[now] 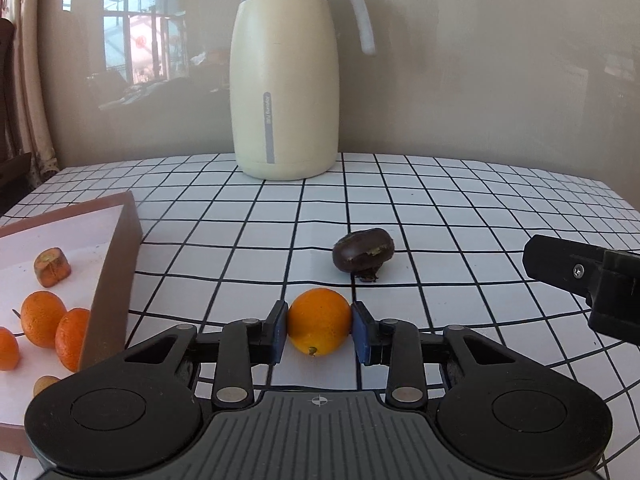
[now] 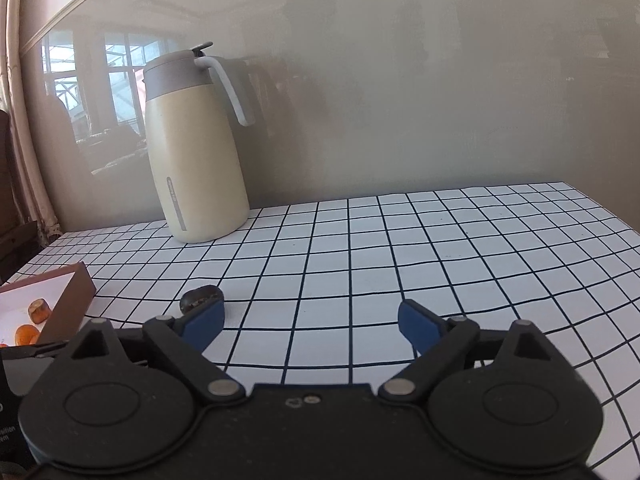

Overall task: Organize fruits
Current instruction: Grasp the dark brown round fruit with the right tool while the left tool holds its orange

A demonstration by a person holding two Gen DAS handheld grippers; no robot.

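Note:
My left gripper (image 1: 319, 326) is shut on an orange (image 1: 319, 320), its blue pads pressed against both sides, just above the grid tablecloth. A dark brown fruit (image 1: 363, 249) lies on the cloth just beyond it; it also shows in the right wrist view (image 2: 199, 296), behind my left fingertip. A brown box with a white floor (image 1: 120, 264) stands at the left and holds several oranges (image 1: 42, 319) and a small brown fruit (image 1: 52, 267). My right gripper (image 2: 310, 318) is open and empty above the cloth, to the right of the left one.
A cream thermos jug (image 1: 286, 80) with a grey lid stands at the back of the table, against the wall. The box also shows at the left edge of the right wrist view (image 2: 68, 300). The grid tablecloth (image 2: 440, 248) stretches to the right.

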